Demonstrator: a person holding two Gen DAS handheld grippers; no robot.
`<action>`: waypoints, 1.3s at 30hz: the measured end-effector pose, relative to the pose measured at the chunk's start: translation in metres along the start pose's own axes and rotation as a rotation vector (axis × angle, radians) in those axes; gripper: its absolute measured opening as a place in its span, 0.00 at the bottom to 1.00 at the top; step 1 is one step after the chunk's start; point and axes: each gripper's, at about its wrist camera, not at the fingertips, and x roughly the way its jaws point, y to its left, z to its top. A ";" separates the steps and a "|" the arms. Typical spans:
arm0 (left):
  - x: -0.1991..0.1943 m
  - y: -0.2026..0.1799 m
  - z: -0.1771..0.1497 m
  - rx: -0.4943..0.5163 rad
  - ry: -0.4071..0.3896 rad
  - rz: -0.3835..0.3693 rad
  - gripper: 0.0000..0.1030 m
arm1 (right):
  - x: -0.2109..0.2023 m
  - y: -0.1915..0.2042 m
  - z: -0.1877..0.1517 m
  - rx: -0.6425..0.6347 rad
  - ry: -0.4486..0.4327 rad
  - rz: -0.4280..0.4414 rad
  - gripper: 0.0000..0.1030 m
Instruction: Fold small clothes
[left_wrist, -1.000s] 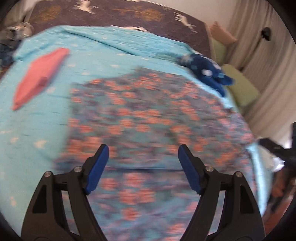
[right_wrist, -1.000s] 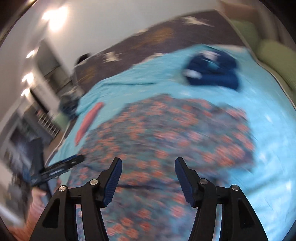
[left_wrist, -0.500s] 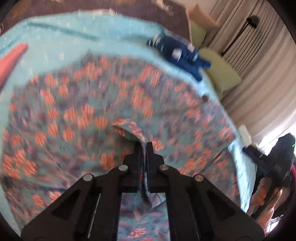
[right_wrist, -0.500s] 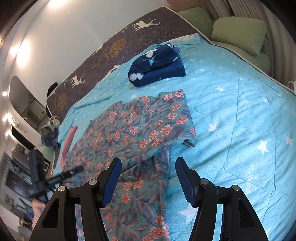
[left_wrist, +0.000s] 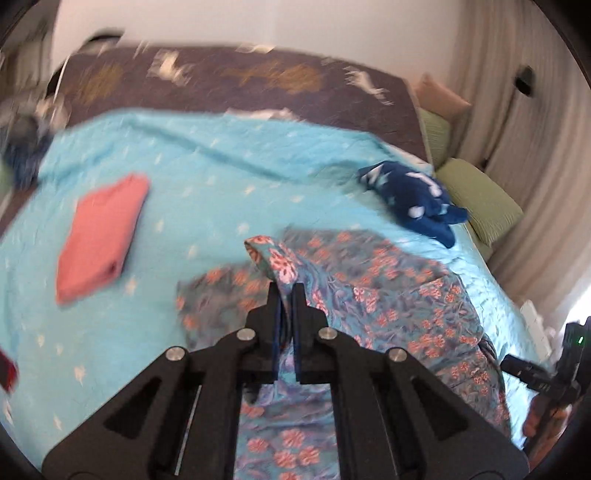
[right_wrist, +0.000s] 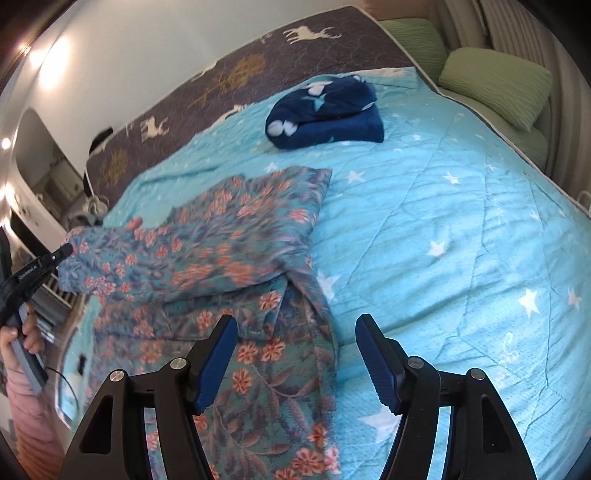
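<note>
A teal garment with orange flowers (left_wrist: 388, 306) lies spread on the light blue bedspread (left_wrist: 207, 192). My left gripper (left_wrist: 287, 291) is shut on a fold of the floral garment and holds it lifted above the bed. In the right wrist view the floral garment (right_wrist: 229, 243) has its left part raised by the left gripper (right_wrist: 62, 251), seen at the far left. My right gripper (right_wrist: 295, 339) is open and empty, hovering over the garment's near edge.
A folded pink cloth (left_wrist: 99, 236) lies on the left of the bed. A dark blue folded garment (right_wrist: 325, 110) sits near the head of the bed. Green pillows (right_wrist: 495, 85) lie at the right, beside the curtains. A brown headboard cover (left_wrist: 229, 85) runs behind.
My left gripper closed on the floral garment, then lifted and pulled its fold up and leftward. My right gripper stayed open over the near edge.
</note>
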 end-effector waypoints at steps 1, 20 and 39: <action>0.003 0.006 -0.003 -0.021 0.012 0.000 0.06 | 0.005 0.004 0.000 -0.011 0.013 -0.024 0.66; 0.023 0.027 -0.016 0.026 0.068 0.214 0.51 | 0.025 0.016 0.004 -0.034 0.022 -0.146 0.66; 0.057 0.054 -0.062 0.002 0.198 0.316 0.61 | 0.038 0.010 0.029 0.032 0.037 -0.039 0.67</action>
